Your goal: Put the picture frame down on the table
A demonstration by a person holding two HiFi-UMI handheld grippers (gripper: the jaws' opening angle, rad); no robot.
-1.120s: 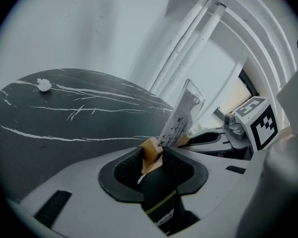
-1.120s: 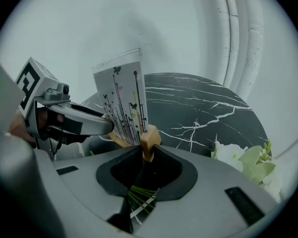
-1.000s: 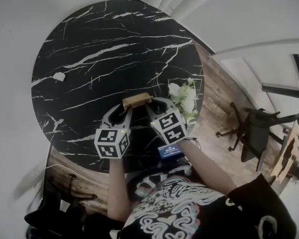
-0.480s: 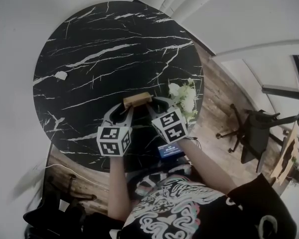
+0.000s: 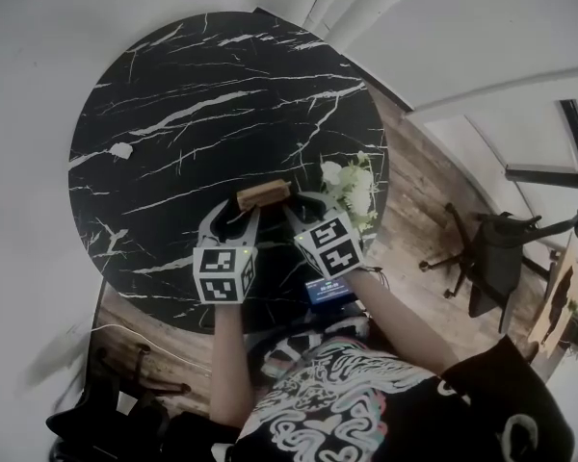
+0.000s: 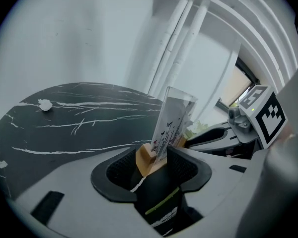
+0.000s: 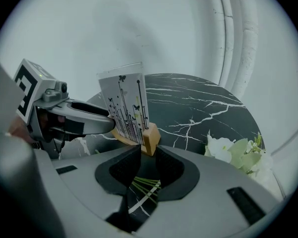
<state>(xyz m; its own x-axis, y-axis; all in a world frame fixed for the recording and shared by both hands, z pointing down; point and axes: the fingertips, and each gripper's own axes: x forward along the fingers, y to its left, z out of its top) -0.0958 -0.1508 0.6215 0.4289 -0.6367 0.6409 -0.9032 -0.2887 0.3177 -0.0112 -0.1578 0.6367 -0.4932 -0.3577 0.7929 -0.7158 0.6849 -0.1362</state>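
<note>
1. Head view: the picture frame point(image 5: 263, 194) shows only as a short wooden bar, a little off the centre of the round black marble tabletop point(image 5: 173, 85), toward 4 o'clock. The upright panel cannot be made out from up here.
2. Left gripper view: the clear panel point(image 6: 171, 120) stands tilted toward 1 o'clock, with a printed card inside it. Its wooden base point(image 6: 145, 158) sits between the pads of the left tongs point(image 6: 151, 165), which are clenched on that end.
3. Right gripper view: I get the printed face, thin dark stems and butterflies. The other end of the base is pinched in the right tongs point(image 7: 144, 160). Thin green stems lie on the marble beneath the jaws.
4. No view tells me whether the base touches the tabletop or hangs just above it.
5. Head view alone shows a white scrap point(image 5: 121, 149) at 9 o'clock, well apart from the frame.
6. White flowers point(image 5: 352, 186) sit at the 3 o'clock rim, near the right tongs.
7. Pose: both forearms reach in from 6 o'clock. The tongs converge on the frame, and the marker cubes point(image 5: 223, 275) sit at the near edge, level with each other.
</note>
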